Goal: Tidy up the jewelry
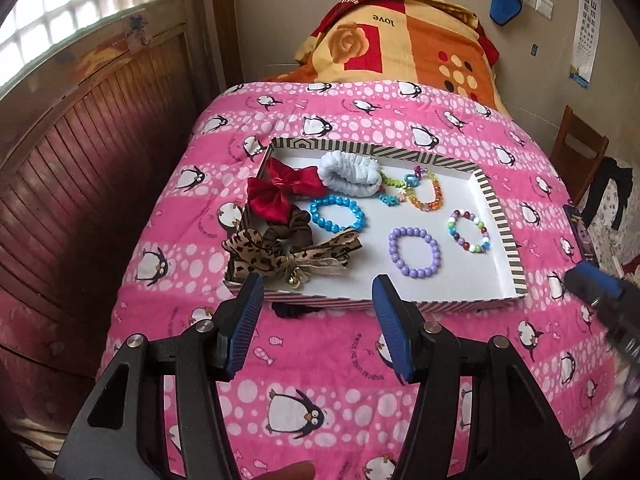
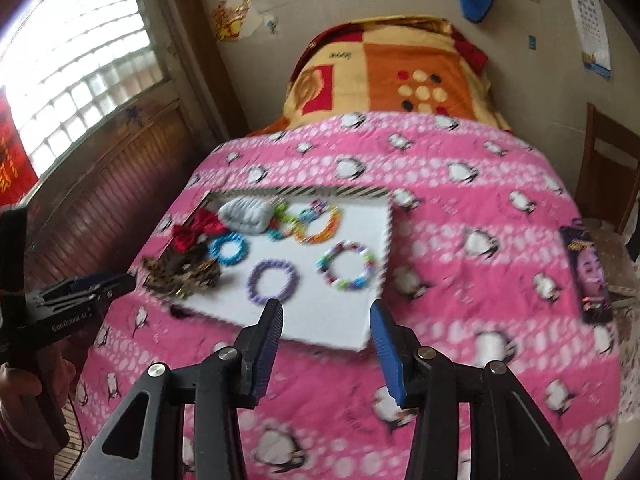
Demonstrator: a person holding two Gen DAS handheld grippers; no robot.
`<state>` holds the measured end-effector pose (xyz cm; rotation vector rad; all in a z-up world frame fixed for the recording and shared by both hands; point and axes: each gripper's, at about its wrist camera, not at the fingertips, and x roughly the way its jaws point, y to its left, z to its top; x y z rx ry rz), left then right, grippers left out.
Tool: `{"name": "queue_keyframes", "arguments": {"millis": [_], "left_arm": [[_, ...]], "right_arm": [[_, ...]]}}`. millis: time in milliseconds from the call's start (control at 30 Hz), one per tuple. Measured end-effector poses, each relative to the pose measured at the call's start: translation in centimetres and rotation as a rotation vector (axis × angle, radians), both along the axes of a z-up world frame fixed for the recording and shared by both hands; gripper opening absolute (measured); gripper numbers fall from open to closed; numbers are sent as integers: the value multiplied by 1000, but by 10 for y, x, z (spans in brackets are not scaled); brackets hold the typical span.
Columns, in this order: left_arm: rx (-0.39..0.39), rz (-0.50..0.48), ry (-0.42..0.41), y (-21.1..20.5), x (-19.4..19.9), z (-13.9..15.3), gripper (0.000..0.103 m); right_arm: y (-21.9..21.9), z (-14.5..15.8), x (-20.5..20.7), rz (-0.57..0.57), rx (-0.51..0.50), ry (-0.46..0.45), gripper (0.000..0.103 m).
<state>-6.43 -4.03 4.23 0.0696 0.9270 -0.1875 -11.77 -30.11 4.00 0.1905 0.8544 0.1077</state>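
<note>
tray [image 1: 500,216] flat on bed quilt, bracelets spread apart inside, bows piled at its left so each is pickable | left gripper [image 1: 316,304] wide, empty | right gripper [image 2: 326,330] part open, empty; dark scrunchie [image 1: 296,311] probably outside tray

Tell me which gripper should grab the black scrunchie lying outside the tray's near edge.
Left. The black scrunchie lies on the blanket just beyond the open left gripper, almost between its fingers. The right gripper, also empty, hovers over the tray's near right corner, farther away.
</note>
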Motion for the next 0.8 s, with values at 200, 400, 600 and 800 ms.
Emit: {"name": "queue_keyframes", "arguments": {"millis": [200, 400, 600, 800], "left_arm": [[5, -1, -20, 1, -10, 5, 56], [11, 11, -35, 5, -15, 10, 56], [11, 19, -51, 7, -16, 15, 56], [9, 26, -44, 7, -13, 13, 56]], "right_arm": [[40, -7, -2, 31, -11, 21, 43], [57, 0, 0, 43, -24, 6, 49], [63, 10, 6, 48, -35, -20, 62], [66, 12, 9, 56, -42, -19, 63]]}}
